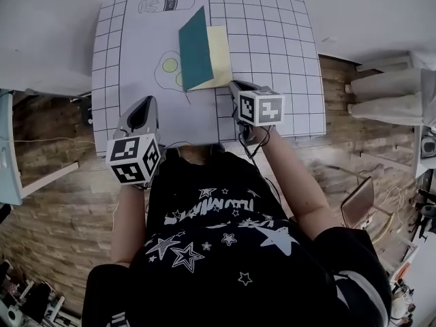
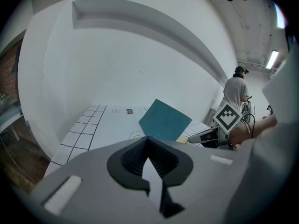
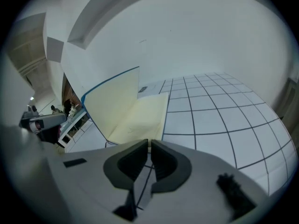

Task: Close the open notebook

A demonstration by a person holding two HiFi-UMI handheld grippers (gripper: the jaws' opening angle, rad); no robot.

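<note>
While looking steeply down through the head view, finding the notebook [image 1: 202, 50] sitting open toward the far middle of the gridded counter [image 1: 272, 19], with its teal cover [image 1: 195, 46] tilting up on the left and its pale yellow page [image 1: 220, 54] lying flat on the right. Judging the closing as not yet done, the cover needing to be swung over onto the page. Showing the left gripper [image 1: 145, 103] hovering well short of the notebook, near the counter's front edge, and the right gripper [image 1: 236, 84] hovering just beside the notebook's near right corner, apparently not touching it. Also showing printed outlines on the counter: a bottle [image 1: 165, 3] beyond the notebook and green circles [image 1: 170, 65] just left of it. Showing wooden floor [image 1: 54, 182] lying to either side.

Moving to the left gripper view, finding its fingers [image 2: 129, 161] meeting at the tips and gripping nothing, the teal cover rising ahead, and a person [image 2: 236, 90] standing far off at the right.

Turning to the right gripper view, finding its fingers [image 3: 168, 164] sitting all but together, holding nothing, and the notebook lying directly ahead, the cream inside of its cover standing steeply at the left. Finding nothing resting on the page or blocking the cover's swing.
</note>
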